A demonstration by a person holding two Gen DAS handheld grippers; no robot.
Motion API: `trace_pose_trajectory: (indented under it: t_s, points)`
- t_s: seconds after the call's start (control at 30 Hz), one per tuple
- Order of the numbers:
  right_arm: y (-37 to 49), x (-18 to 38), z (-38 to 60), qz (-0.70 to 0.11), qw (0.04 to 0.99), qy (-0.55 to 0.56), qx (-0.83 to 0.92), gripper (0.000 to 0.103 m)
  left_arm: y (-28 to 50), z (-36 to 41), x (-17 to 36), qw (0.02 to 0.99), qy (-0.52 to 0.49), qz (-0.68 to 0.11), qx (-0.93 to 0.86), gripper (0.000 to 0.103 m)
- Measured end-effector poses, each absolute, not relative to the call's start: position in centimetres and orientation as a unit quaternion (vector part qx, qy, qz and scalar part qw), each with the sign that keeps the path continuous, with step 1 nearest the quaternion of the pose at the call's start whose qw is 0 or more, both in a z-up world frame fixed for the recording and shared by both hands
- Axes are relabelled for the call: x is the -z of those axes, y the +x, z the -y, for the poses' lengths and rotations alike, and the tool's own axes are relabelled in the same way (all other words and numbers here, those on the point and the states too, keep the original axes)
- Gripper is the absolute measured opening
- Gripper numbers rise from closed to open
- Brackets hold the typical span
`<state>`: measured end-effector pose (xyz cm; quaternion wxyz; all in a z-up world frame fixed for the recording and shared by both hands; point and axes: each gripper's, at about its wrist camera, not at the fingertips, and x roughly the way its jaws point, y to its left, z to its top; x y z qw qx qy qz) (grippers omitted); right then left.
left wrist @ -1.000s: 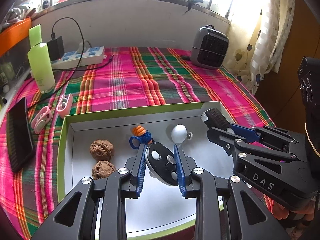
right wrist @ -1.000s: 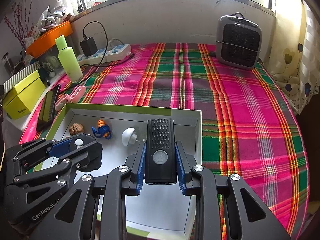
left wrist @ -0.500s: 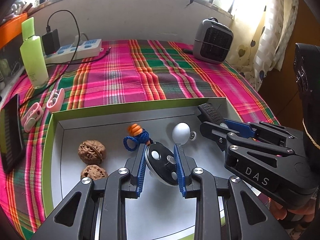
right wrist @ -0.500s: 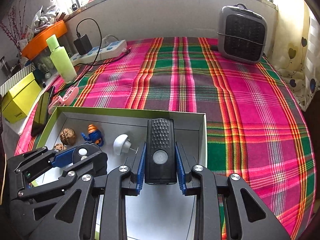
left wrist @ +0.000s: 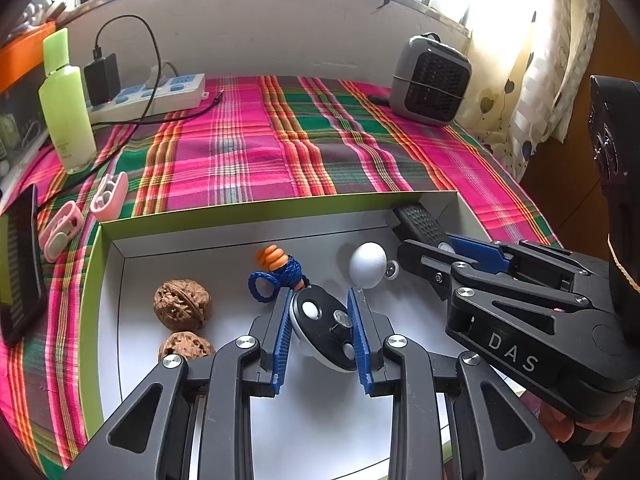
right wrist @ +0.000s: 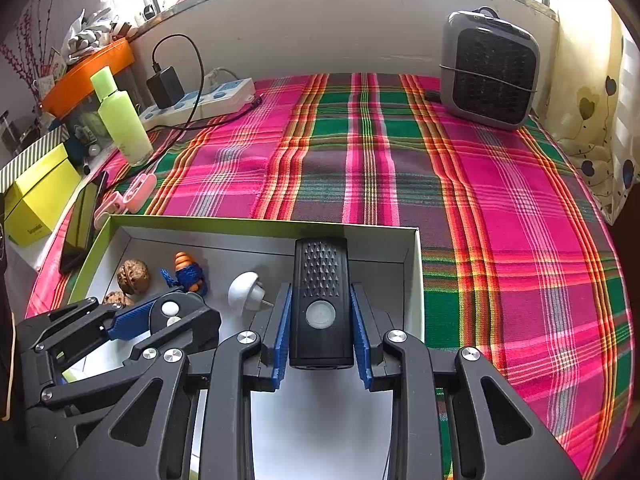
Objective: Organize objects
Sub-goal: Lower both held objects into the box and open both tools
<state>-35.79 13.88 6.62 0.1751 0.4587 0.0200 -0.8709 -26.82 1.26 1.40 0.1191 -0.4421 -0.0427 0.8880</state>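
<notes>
My left gripper (left wrist: 320,328) was clamped on a round black-and-white disc (left wrist: 325,325) w/ smooth, prob. slippery rim, right gripper (right wrist: 320,326) clamped mid-body on a stiff black flashlight (right wrist: 321,300), both over the green-edged box (right wrist: 416,276), light-looking, flat sides gripped best.

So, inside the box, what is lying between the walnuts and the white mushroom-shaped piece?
The blue rope toy with an orange top lies between the walnuts and the white mushroom-shaped piece, on the box floor. The left wrist view shows it best.
</notes>
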Motion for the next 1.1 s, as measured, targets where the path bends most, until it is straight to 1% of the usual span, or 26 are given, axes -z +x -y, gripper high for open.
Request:
trace_pose_trajectory:
  t_s: [0.53,1.1]
  points:
    - [-35.89,-6.71,-13.73,-0.01,0.183,0.461,0.868,0.028,-26.78,-1.24,-1.49,0.118,-0.443,0.042,-0.888,0.026]
    - [-35.66,-6.63,-13.54,-0.016,0.183,0.457,0.87,0.029,-26.38,-0.68,-1.49,0.11,-0.44,0.034,-0.891,0.026]
